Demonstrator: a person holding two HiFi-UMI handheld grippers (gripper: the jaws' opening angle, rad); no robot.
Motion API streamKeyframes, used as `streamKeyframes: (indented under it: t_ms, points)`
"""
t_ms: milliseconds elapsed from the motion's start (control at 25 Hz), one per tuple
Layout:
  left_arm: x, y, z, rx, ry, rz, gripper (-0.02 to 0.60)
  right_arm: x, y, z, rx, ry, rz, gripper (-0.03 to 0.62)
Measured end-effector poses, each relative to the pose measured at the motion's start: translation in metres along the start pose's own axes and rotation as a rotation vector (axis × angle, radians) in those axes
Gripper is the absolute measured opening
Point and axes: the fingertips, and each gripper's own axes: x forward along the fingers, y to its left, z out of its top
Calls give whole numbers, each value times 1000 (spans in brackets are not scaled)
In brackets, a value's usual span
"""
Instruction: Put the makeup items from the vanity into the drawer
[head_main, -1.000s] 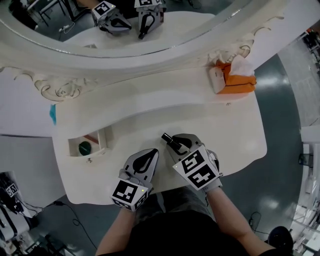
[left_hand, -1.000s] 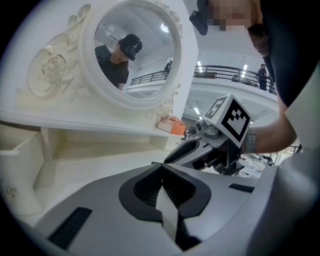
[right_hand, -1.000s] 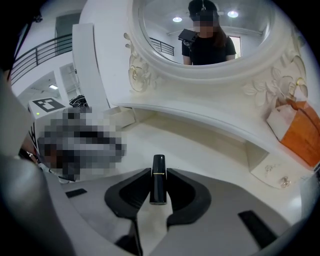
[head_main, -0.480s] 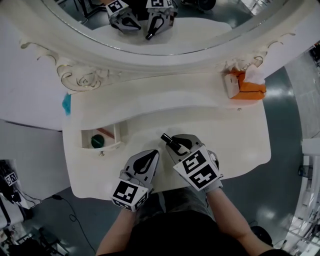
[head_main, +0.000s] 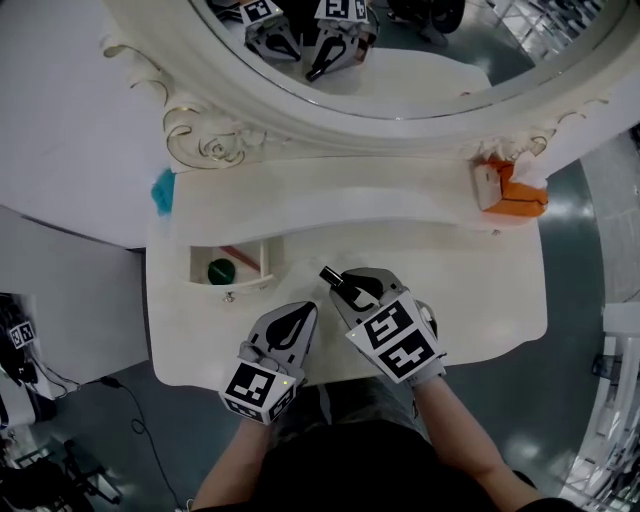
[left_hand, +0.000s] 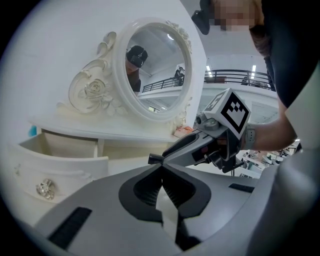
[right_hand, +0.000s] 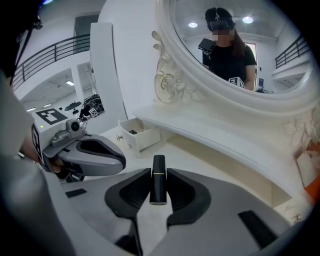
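My right gripper (head_main: 345, 287) is shut on a black lipstick tube (head_main: 333, 279) with a thin gold band; the tube (right_hand: 158, 181) stands up between the pads and pokes out past the tips. It hangs over the front middle of the white vanity top (head_main: 450, 270). The small drawer (head_main: 229, 266) stands open to the left and holds a green round item (head_main: 220, 271) and a thin reddish stick. My left gripper (head_main: 303, 308) is shut with nothing in it, beside the right one near the table's front edge. From the left gripper view the drawer front (left_hand: 60, 172) lies to the left.
An oval mirror in a carved white frame (head_main: 215, 140) rises behind the vanity and reflects both grippers. An orange tissue box (head_main: 512, 190) sits at the back right of the shelf. A turquoise scrap (head_main: 163, 190) lies at the shelf's left end.
Both grippers have moved left along the vanity's front, nearer the open drawer, and the head view has shifted with them. The lipstick stays in the right gripper.
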Motion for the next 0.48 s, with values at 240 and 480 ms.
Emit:
streamKeyframes:
  t_ms: [240,480]
  points:
    - [-17,14,5,-5,-23,32,14,8,16,24,-36,-21,28,107]
    - [-35,33,6,-16,-39,71,14,21,34,45,-72,-27,57,107]
